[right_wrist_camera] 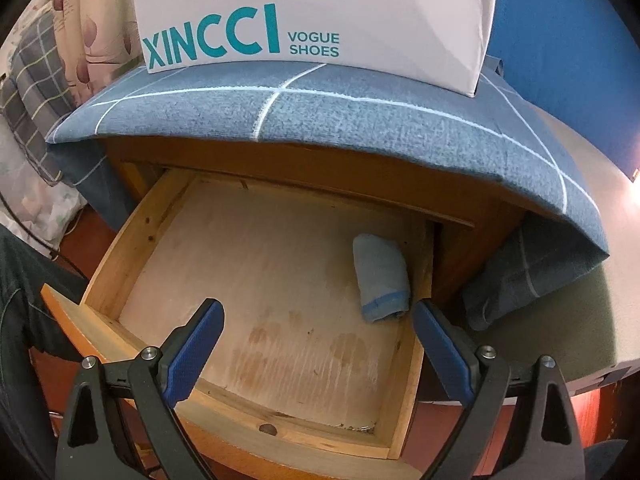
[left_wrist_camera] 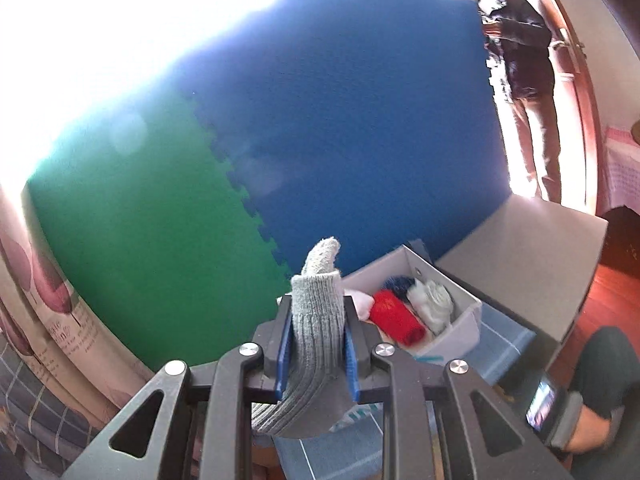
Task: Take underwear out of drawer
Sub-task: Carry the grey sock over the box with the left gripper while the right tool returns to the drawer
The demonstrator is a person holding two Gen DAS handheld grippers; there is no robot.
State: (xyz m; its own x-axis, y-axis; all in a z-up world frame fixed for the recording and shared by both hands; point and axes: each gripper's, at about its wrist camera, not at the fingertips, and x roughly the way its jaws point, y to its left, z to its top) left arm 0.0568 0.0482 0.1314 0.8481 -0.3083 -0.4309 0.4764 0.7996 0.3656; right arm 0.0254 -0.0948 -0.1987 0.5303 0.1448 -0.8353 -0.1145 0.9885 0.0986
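While the left hand-held gripper [left_wrist_camera: 316,344] is raised in front of the blue and green foam mat [left_wrist_camera: 280,128], its blue pads clamp narrowly on a grey knitted sock [left_wrist_camera: 316,320]. The sock stands up between the pads, and its pale toe bends above them. Just beyond this gripper, to the right, an open white shoe box [left_wrist_camera: 460,324] holds a red roll [left_wrist_camera: 396,318], a white roll [left_wrist_camera: 434,306] and a dark blue one [left_wrist_camera: 400,282]. Farther right stands a person in a dark jacket [left_wrist_camera: 520,52] near a doorway.

The right hand-held gripper [right_wrist_camera: 318,344] holds nothing, with its jaws wide apart, and it points down into the open wooden drawer [right_wrist_camera: 116,252]. On the drawer bottom, near the right wall, lies one folded light blue underwear [right_wrist_camera: 382,280], apart from both pads. Above the drawer, a blue checked cloth [right_wrist_camera: 320,116] covers the surface of the cabinet, and the same white box, printed "XINCCI VOGUE SHOES", stands on it.
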